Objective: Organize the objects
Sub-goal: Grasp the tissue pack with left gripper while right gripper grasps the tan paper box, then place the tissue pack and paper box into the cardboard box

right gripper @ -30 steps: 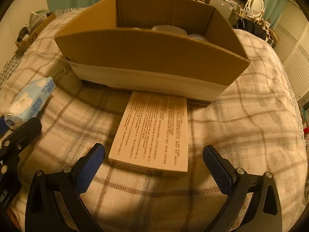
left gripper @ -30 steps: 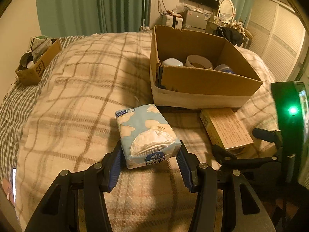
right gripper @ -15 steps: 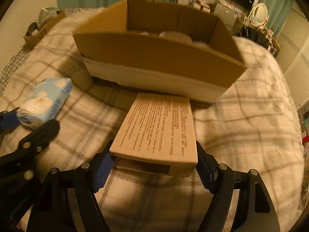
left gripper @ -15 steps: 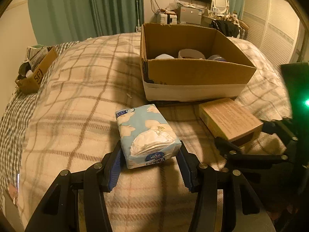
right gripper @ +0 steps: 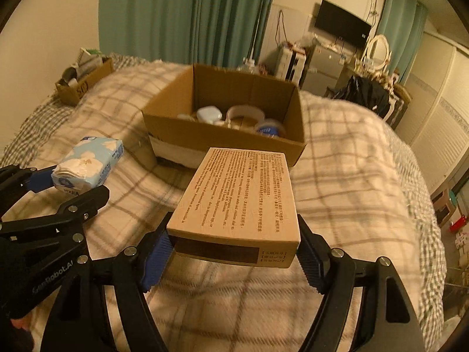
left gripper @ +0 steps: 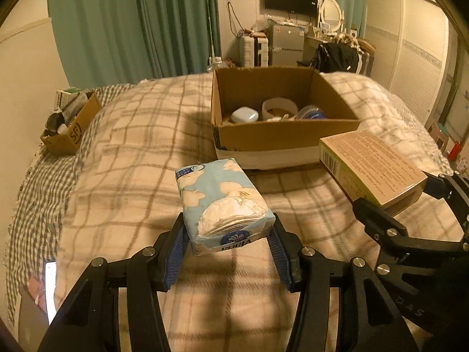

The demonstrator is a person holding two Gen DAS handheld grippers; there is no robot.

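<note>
My left gripper [left gripper: 227, 249] is shut on a blue tissue pack [left gripper: 219, 202] with white cloud print and holds it above the plaid blanket. My right gripper [right gripper: 234, 252] is shut on a flat tan printed box [right gripper: 241, 196] and holds it lifted, in front of the open cardboard box [right gripper: 225, 138]. That cardboard box [left gripper: 281, 140] holds a white case [left gripper: 244, 115], a white ring-shaped band [left gripper: 280, 108] and a blue-lidded item [left gripper: 312, 113]. The tan box [left gripper: 372, 167] shows at the right of the left wrist view, and the tissue pack [right gripper: 88, 161] at the left of the right wrist view.
A small cardboard box [left gripper: 71, 126] full of items sits at the bed's left edge. A phone [left gripper: 50, 287] lies near the lower left. Green curtains, a TV, a fridge and a dresser stand beyond the bed [left gripper: 132, 152].
My right gripper closed on the tan box and lifted it off the blanket. My left gripper lifted the tissue pack. Both rose, and the cardboard box's inside shows more.
</note>
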